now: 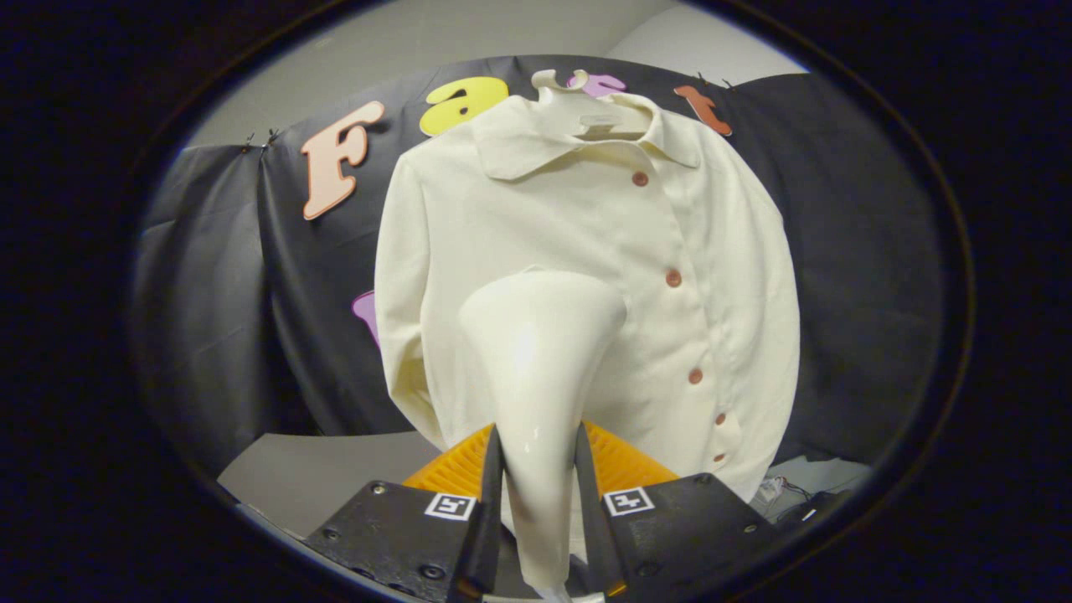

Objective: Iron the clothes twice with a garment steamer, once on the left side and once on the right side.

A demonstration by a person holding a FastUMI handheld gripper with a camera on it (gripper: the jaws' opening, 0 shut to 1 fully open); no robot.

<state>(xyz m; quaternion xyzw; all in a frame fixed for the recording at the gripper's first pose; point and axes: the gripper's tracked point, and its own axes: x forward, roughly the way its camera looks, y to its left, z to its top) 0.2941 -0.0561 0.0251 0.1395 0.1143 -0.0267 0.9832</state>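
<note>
A: Gripping the garment steamer (pixel 536 368) by its narrow handle, the gripper (pixel 536 494) has both fingers pressed against it, one on each side. Confirm?

B: Confirmed. The steamer's wide head flares out beyond the fingers and faces the shirt (pixel 586 276), covering part of the front panel on the side away from the buttons. Contact between head and cloth: cannot tell.

A: Shirt position?

B: Cream, collared, on a pale hanger (pixel 578 105) against the black cloth wall (pixel 837 251). A row of reddish buttons (pixel 672 277) runs down beside the steamer head, unobstructed.

A: Surroundings?

B: An orange ribbed piece (pixel 624 461) sits just behind the fingers, under the shirt hem. Grey surface (pixel 318 469) beneath the near sleeve; some wires (pixel 783 490) past the far hem.
</note>
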